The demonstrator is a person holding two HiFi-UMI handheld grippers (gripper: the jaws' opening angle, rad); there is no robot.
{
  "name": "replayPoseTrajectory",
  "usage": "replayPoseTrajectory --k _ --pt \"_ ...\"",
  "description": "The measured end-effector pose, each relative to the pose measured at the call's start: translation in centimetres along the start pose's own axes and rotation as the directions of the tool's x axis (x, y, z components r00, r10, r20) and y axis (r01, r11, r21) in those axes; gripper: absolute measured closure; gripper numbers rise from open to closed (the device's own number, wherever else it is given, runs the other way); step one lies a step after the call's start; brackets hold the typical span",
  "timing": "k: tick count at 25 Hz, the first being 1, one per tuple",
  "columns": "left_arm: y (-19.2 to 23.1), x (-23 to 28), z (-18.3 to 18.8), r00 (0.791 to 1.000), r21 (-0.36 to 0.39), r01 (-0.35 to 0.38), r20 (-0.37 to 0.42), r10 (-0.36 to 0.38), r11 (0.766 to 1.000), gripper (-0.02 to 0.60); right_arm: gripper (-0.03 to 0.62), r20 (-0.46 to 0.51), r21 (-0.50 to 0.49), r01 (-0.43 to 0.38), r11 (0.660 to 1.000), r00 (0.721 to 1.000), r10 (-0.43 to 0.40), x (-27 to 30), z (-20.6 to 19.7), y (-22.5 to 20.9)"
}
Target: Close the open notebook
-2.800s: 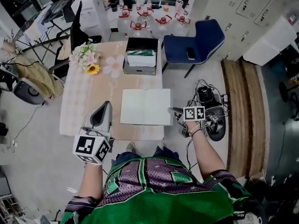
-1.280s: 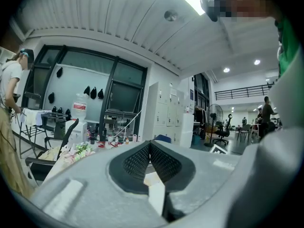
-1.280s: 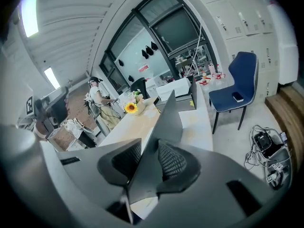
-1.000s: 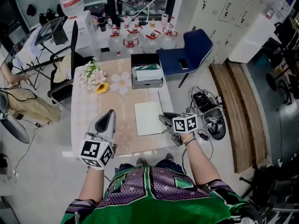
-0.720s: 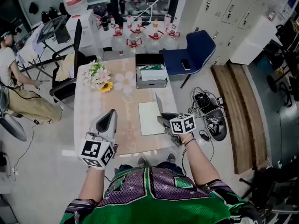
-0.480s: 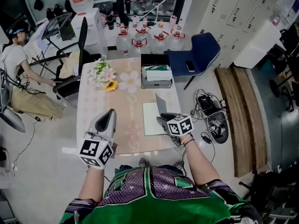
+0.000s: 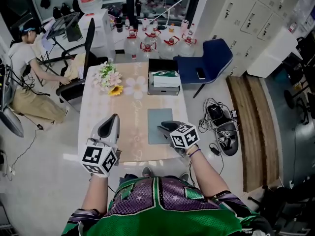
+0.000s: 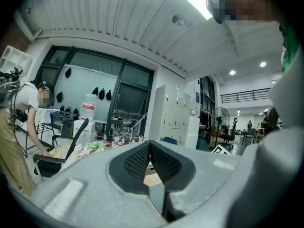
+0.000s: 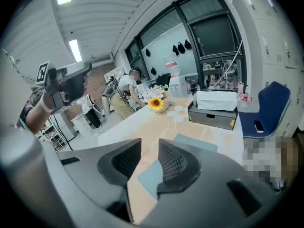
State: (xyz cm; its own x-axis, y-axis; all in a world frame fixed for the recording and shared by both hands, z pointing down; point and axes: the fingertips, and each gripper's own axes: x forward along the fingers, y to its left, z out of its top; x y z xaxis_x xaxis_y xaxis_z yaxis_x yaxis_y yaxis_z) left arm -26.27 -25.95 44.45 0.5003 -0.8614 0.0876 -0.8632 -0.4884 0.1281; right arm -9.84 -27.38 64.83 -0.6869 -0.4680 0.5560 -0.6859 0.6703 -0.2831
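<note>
Pale, lightly patterned table fills the middle of a cluttered office floor. On the right gripper the ribbed fingers stand released with a clear gap between them, nothing gripped. Through that gap show the table top and the grey-green cover of the notebook. Seen from the head view, the right gripper hangs over the right edge of the notebook, which lies shut and flat near the table's front right part. Half a second ago its right-hand cover stood up steeply beside this gripper, and nearly three seconds ago the book lay wide open with both white pages showing. The gripper has moved left with the cover, from off the table's right side to over the book.

The left gripper has its fingers clenched tip to tip and empty. In the head view the left gripper points forward above the table's front left edge, well apart from the notebook, much as before.

Farther back on the table are a bunch of flowers on the left and a dark box holding a white and green stack. Beyond it stand water bottles, and to the right a blue chair with a phone on its seat. A person sits at the far left.
</note>
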Motion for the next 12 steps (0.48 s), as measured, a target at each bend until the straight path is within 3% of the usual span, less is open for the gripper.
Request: replayPoseTrajectory --k 3,7,12 --pt "-1.1 0.6 -0.3 1.000 -0.015 -0.013 0.002 0.013 1.000 0.566 0.482 0.009 0.019 -0.008 1.000 1.000 0.008 -2.1 -0.8 -0.7" --pt "-3.5 1.8 -0.7 1.000 -0.044 -0.008 -0.007 0.008 0.999 0.566 0.484 0.013 0.010 0.044 0.999 0.999 -0.044 -6.0 -2.0 -3.1" --pt "-7.1 3.9 -0.2 1.000 0.001 0.014 -0.001 -0.014 1.000 0.566 0.496 0.072 0.068 0.114 0.991 0.990 -0.119 -11.1 -2.5 -6.9"
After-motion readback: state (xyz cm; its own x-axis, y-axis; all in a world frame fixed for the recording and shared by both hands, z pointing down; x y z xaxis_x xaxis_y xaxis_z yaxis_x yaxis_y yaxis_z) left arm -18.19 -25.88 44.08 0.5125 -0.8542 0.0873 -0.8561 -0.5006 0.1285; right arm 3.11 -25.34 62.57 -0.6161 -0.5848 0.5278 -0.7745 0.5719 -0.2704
